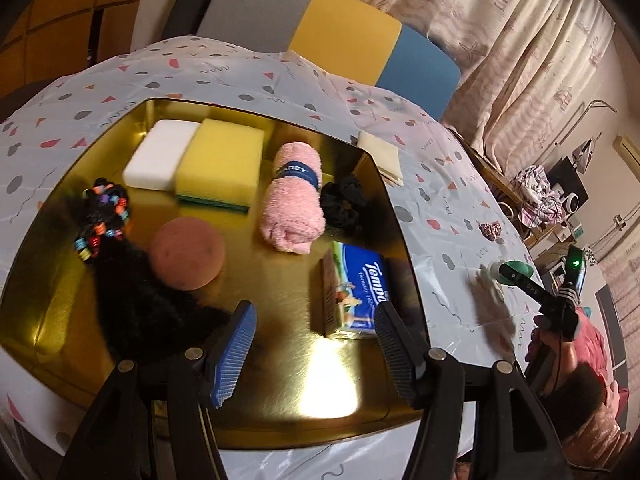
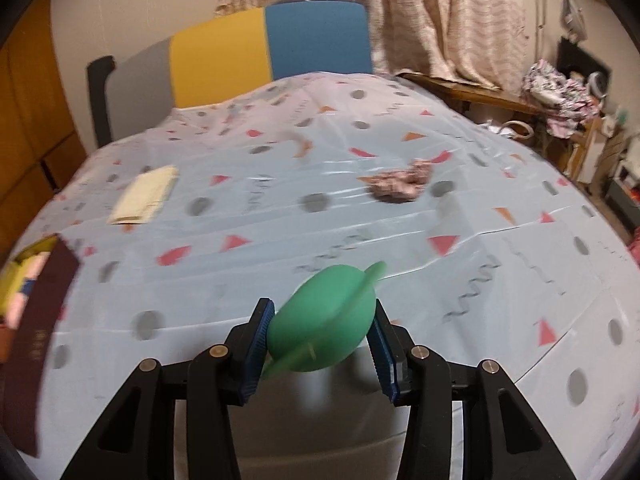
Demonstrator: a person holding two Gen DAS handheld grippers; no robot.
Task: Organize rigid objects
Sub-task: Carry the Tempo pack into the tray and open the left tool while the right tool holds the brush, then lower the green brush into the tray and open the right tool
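Jaws of the right gripper [image 2: 322, 342] clamp a green silicone piece [image 2: 322, 320] above the near tabletop [image 2: 360, 208]; left gripper [image 1: 316, 344] jaws gape, holding nothing, over the gold tray [image 1: 280, 280].

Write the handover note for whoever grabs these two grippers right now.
Left gripper: open, empty, hovering over the gold tray.
Right gripper: shut on the green silicone piece, held above the tablecloth.
In the tray: white sponge, yellow sponge, pink towel roll, black scrunchie, round pink pad, tissue pack, beaded black hair piece.
Still on the cloth: cream folded cloth, pink scrunchie.
Left: place the green piece, then probably those two.
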